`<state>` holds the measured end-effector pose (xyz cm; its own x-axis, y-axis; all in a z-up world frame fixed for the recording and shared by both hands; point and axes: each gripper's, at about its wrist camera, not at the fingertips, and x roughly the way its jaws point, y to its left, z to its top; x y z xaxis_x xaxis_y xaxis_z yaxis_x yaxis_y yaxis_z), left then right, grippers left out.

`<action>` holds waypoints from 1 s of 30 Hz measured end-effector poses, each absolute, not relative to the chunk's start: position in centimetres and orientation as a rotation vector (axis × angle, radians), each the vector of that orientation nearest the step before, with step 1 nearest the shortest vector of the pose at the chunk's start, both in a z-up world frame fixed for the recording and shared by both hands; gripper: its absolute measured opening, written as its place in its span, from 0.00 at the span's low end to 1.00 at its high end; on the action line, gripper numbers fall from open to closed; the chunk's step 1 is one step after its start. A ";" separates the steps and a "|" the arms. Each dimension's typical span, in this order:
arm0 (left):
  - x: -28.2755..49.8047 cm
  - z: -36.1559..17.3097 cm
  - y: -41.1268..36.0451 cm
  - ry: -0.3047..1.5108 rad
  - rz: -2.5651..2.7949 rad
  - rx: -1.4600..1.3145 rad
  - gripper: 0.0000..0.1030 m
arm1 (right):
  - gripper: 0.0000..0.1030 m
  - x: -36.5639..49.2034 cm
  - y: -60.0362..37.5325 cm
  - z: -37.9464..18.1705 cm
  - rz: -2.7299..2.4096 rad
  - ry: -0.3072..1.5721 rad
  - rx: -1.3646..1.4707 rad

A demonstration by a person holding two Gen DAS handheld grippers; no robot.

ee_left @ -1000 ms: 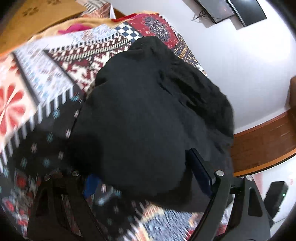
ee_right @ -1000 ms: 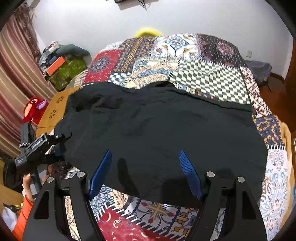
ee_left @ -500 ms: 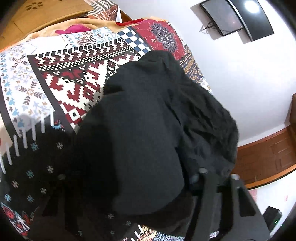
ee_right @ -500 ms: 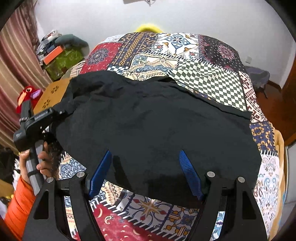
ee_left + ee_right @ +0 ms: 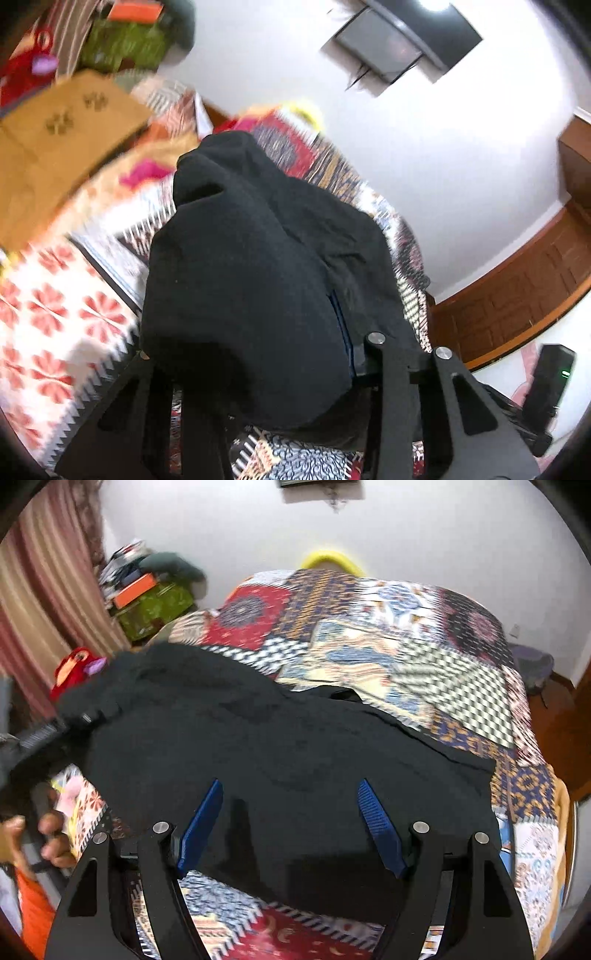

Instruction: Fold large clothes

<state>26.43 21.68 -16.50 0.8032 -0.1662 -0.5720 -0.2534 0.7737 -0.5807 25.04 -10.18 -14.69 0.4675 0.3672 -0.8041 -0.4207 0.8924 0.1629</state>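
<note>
The right gripper (image 5: 290,827) hovers nearest, its blue jaws spread wide over the near hem of the black garment (image 5: 295,760), with cloth lying beneath the gap but neither pad pressing on it, so it holds nothing. The garment lies spread across the patchwork bedspread (image 5: 388,642) of the bed, mostly flat on its right side, and no finished fold shows anywhere; by my reading the task is at its very start, with the first fold only being raised and every later fold, plus the smoothing, left to do. Over at the garment's left edge, the left gripper (image 5: 258,354) has just been closing its jaws, and black cloth fills the space between them; in the left wrist view the fabric drapes over and hides the pads, bunched and hanging from the jaws, so it appears clamped on that edge and lifted off the bed. The person's hand (image 5: 51,834) on that gripper's handle shows at the left rim of the right wrist view. Beyond the bed stand a white wall (image 5: 406,528) and cluttered boxes (image 5: 147,598).
</note>
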 end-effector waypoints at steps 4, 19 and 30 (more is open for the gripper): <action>23.2 -12.8 21.9 0.555 0.084 -0.611 0.35 | 0.70 24.4 -6.8 -15.7 0.546 0.975 -0.106; 22.9 -10.1 15.1 0.530 0.150 -0.262 0.34 | 0.75 24.7 -2.7 -20.8 0.676 1.105 -0.084; 24.2 -9.0 9.6 0.518 0.148 -0.113 0.34 | 0.77 22.5 -14.0 -19.4 0.491 1.046 -0.146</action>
<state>24.20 9.56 -9.03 0.8582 0.1125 -0.5008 -0.1697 0.9830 -0.0699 22.54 -13.95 -19.45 0.4049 0.3192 -0.8568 -0.4555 0.8829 0.1136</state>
